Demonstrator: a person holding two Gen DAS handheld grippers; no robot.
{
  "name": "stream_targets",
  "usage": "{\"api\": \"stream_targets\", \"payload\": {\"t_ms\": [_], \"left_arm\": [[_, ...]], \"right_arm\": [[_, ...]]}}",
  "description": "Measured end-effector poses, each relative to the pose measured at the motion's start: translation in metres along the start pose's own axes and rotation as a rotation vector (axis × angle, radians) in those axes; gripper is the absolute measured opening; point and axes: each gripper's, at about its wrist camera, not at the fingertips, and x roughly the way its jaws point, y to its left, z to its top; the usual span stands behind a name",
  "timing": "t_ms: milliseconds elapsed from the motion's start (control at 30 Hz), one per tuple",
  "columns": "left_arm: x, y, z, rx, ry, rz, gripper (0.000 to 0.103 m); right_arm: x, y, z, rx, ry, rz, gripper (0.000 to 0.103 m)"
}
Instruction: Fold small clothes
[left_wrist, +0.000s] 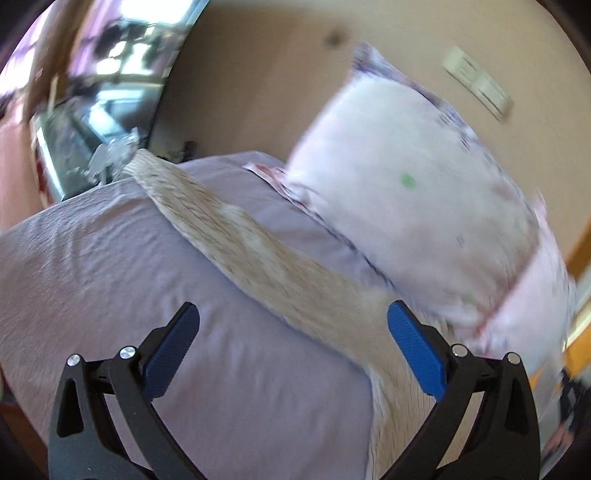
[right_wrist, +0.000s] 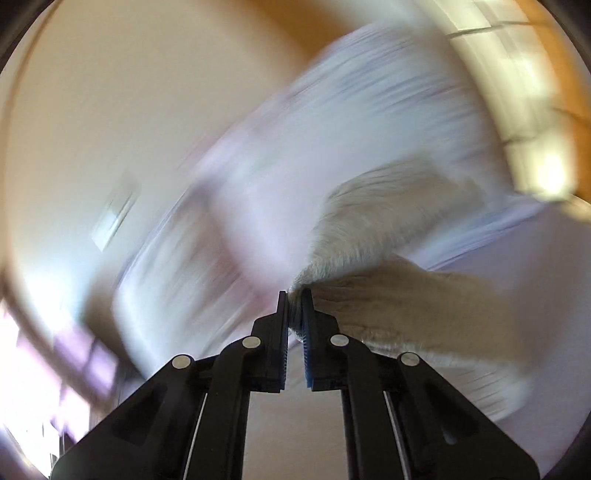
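A long beige ribbed garment (left_wrist: 255, 251) lies stretched in a diagonal band across the lilac bed sheet (left_wrist: 92, 258), from the far left to the near right. My left gripper (left_wrist: 293, 317) is open and empty, its blue pads wide apart above the sheet and the garment's near part. In the blurred right wrist view, my right gripper (right_wrist: 294, 297) is shut on a bunched end of the beige garment (right_wrist: 406, 302), which hangs off to the right.
A large white pillow (left_wrist: 413, 206) with a patterned border leans against the beige wall at the right. A window and cluttered furniture (left_wrist: 103, 110) lie beyond the bed's far left. The right wrist view shows the pillow (right_wrist: 332, 129) in motion blur.
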Motion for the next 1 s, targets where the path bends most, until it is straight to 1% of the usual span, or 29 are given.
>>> {"api": "stream_targets", "payload": {"t_ms": [33,67,100,133,167,200,233,300,333,367,400,433,500,533,600,667,700,767,800,833,900,933,1000], "left_arm": [[0.005,0.006,0.007,-0.021,-0.004,0.003,0.101],[0.008,0.009,0.009,-0.029,-0.004,0.005,0.101],[0.013,0.015,0.015,-0.036,-0.003,0.016,0.101],[0.018,0.019,0.019,-0.044,0.003,0.025,0.1],[0.022,0.024,0.023,-0.054,0.01,0.027,0.1],[0.028,0.033,0.029,-0.074,0.023,0.031,0.097],[0.032,0.041,0.034,-0.094,0.031,0.032,0.091],[0.043,0.062,0.045,-0.156,0.049,0.035,0.085],[0.05,0.071,0.051,-0.193,0.064,0.047,0.081],[0.056,0.081,0.055,-0.232,0.073,0.05,0.08],[0.062,0.093,0.06,-0.284,0.084,0.047,0.079],[0.069,0.106,0.065,-0.336,0.094,0.05,0.075],[0.075,0.121,0.073,-0.389,0.082,0.042,0.069],[0.077,0.128,0.078,-0.411,0.077,0.046,0.066],[0.082,0.137,0.083,-0.462,0.07,0.032,0.065],[0.09,0.143,0.09,-0.492,0.07,0.028,0.06],[0.093,0.146,0.092,-0.5,0.072,0.024,0.053],[0.105,0.152,0.096,-0.517,0.096,0.034,0.031],[0.11,0.152,0.096,-0.523,0.116,0.038,0.01],[0.112,0.151,0.095,-0.536,0.114,0.023,0.009],[0.107,0.134,0.097,-0.508,0.081,-0.005,0.009],[0.104,0.118,0.099,-0.467,0.07,-0.038,0.008],[0.098,0.066,0.102,-0.355,0.077,-0.125,0.008]], "right_arm": [[0.027,0.026,-0.018,-0.058,0.107,0.057,0.027],[0.053,0.048,-0.039,-0.099,0.226,0.115,0.038],[0.079,0.067,-0.065,-0.121,0.345,0.183,0.054],[0.09,0.076,-0.081,-0.124,0.391,0.209,0.059],[0.094,0.078,-0.089,-0.125,0.401,0.213,0.061],[0.094,0.077,-0.09,-0.122,0.394,0.213,0.065],[0.09,0.071,-0.087,-0.111,0.372,0.202,0.074],[0.074,0.052,-0.074,-0.067,0.317,0.162,0.083],[0.07,0.043,-0.07,-0.053,0.301,0.146,0.084],[0.059,0.03,-0.062,-0.035,0.274,0.115,0.084],[0.047,0.025,-0.064,-0.03,0.255,0.089,0.084],[0.034,0.012,-0.061,-0.023,0.237,0.063,0.085],[0.014,-0.01,-0.055,0.003,0.198,-0.001,0.086],[0.009,-0.016,-0.055,0.014,0.187,-0.017,0.086],[-0.004,-0.031,-0.051,0.045,0.16,-0.06,0.086],[-0.014,-0.042,-0.055,0.067,0.138,-0.086,0.087],[-0.018,-0.049,-0.056,0.081,0.127,-0.098,0.088],[-0.025,-0.06,-0.059,0.11,0.116,-0.105,0.089],[-0.026,-0.065,-0.061,0.123,0.118,-0.104,0.089],[-0.026,-0.068,-0.064,0.133,0.12,-0.103,0.089],[-0.031,-0.074,-0.067,0.14,0.125,-0.109,0.089],[-0.035,-0.077,-0.068,0.138,0.122,-0.116,0.089],[-0.038,-0.079,-0.067,0.13,0.109,-0.131,0.089]]}}
